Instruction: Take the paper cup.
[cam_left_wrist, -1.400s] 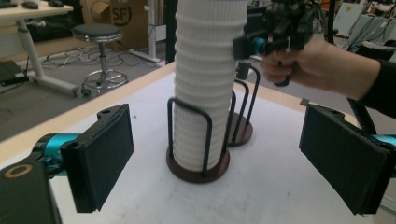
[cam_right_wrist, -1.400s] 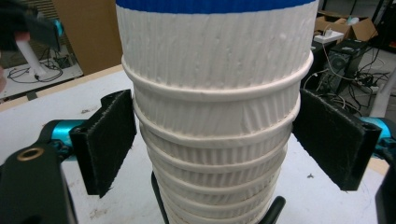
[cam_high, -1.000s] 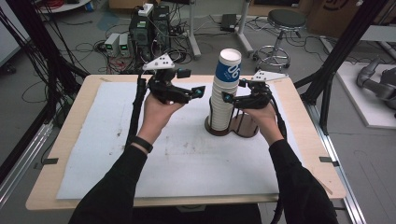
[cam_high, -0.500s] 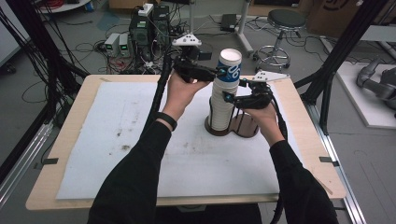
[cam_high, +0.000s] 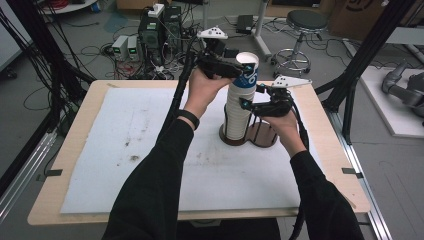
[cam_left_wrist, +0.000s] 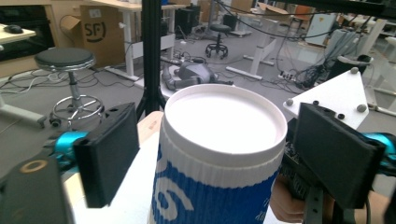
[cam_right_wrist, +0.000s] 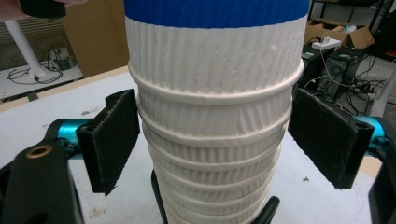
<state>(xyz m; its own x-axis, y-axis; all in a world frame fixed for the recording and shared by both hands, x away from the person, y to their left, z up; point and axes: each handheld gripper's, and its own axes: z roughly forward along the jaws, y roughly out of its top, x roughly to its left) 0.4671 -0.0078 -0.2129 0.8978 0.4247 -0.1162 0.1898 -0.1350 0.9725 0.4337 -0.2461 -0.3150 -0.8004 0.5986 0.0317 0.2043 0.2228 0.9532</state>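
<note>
The left tool (cam_high: 235, 67) straddles the top cup (cam_left_wrist: 219, 154), pads apart; the right tool (cam_high: 250, 106), also apart, brackets the cup stack (cam_right_wrist: 212, 121) at the surface's (cam_high: 125, 150) two o'clock. Separating step: next both must close.

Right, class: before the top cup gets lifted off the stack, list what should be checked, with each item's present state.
1. Left claw jaws either side of the top cup: ok.
2. Left claw shut on it: not ok, gaps show.
3. Right claw jaws flank the lower stack: ok.
4. Right claw gripping: not ok, jaws apart from the cups.
5. Stack upright in its holder: ok.
6. Cups stuck together: cannot tell.
</note>
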